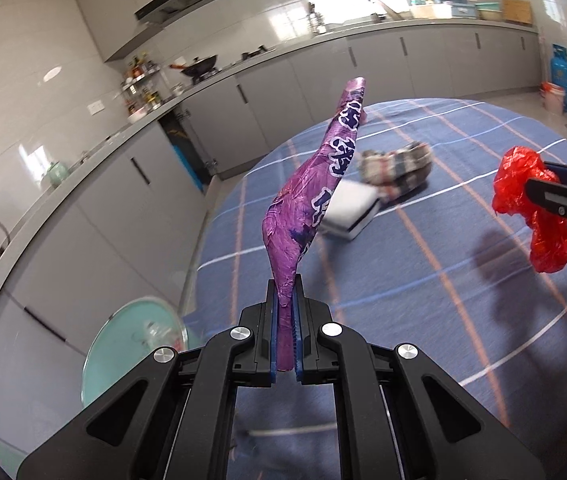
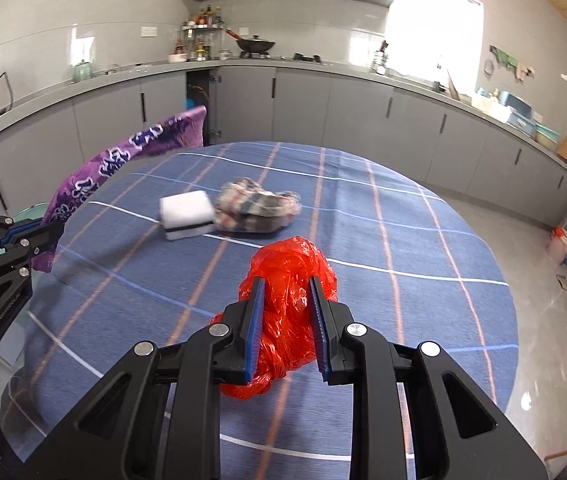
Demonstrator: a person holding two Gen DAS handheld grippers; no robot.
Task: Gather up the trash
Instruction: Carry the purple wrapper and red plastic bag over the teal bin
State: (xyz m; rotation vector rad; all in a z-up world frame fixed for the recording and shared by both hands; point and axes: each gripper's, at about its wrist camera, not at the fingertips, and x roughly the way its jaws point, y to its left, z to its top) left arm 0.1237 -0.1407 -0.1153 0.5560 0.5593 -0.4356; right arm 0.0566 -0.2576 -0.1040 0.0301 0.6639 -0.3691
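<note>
Purple wrapper [image 1: 307,200] pinched in L gripper [image 1: 287,292]

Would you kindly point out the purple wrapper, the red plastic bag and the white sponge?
purple wrapper [image 1: 303,208]: left wrist view, mid-body.
red plastic bag [image 2: 289,280]: right wrist view, crumpled top.
white sponge [image 2: 183,206]: right wrist view, top face.

Purple wrapper [image 1: 315,200]: crinkled foil with white and dark lettering, flattened and elongated, pinched at its lower end, standing up above the near-left edge of the blue checked table [image 2: 423,240].
Red plastic bag [image 2: 289,304]: thin, glossy, crumpled into a wad, clamped on both sides, held above the table's near part.
Left on the table: white sponge block [image 2: 185,214] with dark stripe, touching a bagged plaid bundle [image 2: 259,210], mid-table.
</note>
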